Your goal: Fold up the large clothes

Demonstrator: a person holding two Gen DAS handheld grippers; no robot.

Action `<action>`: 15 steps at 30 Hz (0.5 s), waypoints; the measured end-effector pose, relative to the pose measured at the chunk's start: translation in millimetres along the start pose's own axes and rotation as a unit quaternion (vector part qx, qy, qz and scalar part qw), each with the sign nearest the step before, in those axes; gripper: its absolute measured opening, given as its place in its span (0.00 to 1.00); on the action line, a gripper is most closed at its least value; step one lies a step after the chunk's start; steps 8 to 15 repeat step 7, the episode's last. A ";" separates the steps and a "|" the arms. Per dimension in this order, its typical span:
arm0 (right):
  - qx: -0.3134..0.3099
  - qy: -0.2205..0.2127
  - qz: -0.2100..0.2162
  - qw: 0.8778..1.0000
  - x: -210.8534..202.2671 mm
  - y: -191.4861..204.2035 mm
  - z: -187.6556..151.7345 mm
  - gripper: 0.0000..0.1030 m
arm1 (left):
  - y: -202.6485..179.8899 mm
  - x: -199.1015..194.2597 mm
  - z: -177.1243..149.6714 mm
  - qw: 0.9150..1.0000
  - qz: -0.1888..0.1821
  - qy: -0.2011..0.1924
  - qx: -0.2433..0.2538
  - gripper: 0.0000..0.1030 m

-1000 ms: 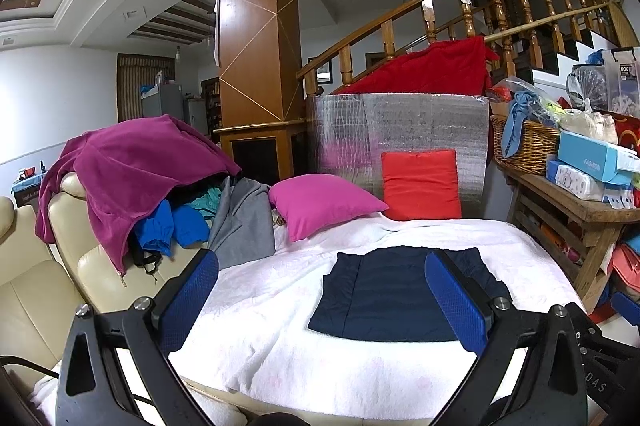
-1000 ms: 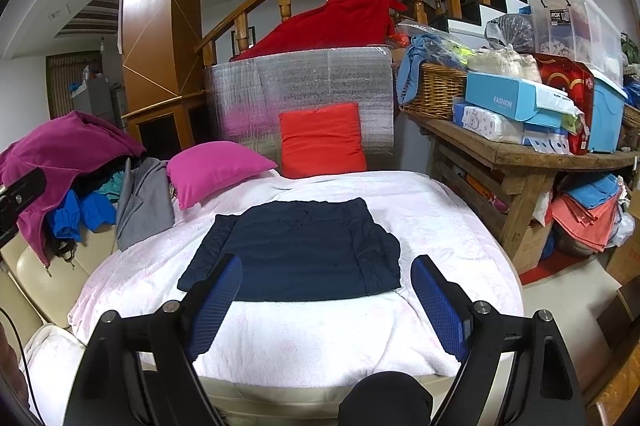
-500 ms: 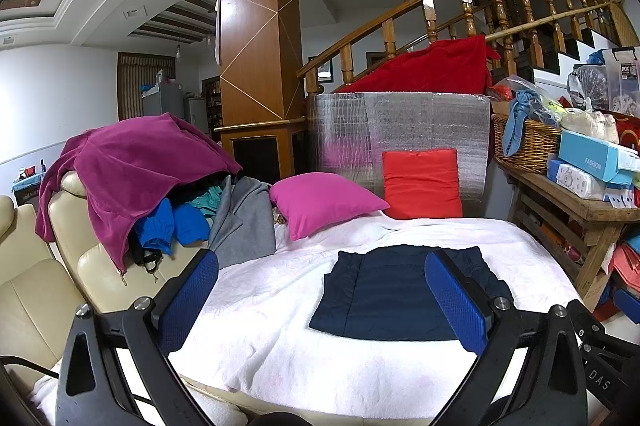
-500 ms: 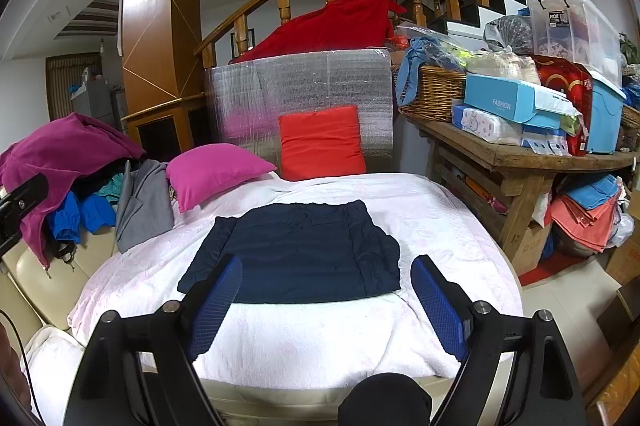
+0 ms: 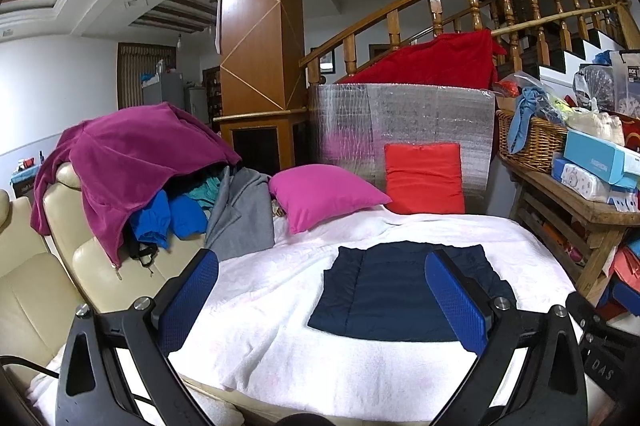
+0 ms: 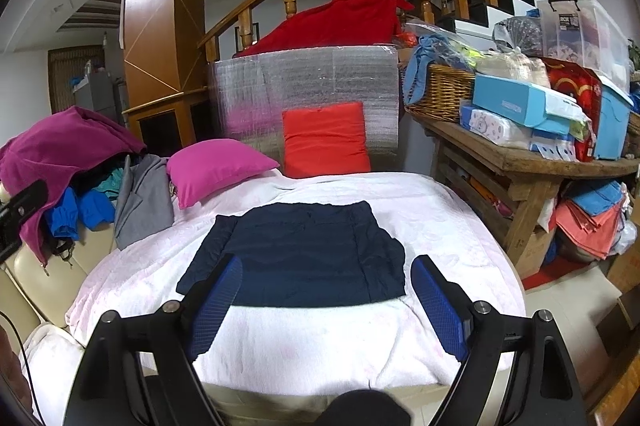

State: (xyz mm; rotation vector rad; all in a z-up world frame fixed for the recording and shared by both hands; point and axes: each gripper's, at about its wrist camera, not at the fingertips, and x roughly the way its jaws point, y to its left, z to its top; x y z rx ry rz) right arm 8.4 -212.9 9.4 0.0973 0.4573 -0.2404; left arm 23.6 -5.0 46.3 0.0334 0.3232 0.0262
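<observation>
Navy garment [image 6: 304, 254] lies flat and folded on the white blanket [image 6: 432, 226], long axis left-right, sleeve out left. Left claw [image 5: 322, 300] and right claw [image 6: 326, 304] both released, hovering above the near edge, holding nothing.

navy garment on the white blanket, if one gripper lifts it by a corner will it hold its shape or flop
The navy garment would probably flop: it lies flat and thin, with soft creases. Its stitched panels hint at light padding, so it may sag in broad folds. The fuzzy white blanket may drag on it. Both the left gripper and the right gripper are open.
</observation>
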 end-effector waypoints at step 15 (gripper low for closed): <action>0.000 -0.009 -0.015 1.000 42.8 -9.1 26.4 0.86 | 21.6 60.0 3.4 0.998 -0.016 0.029 -0.047 1.00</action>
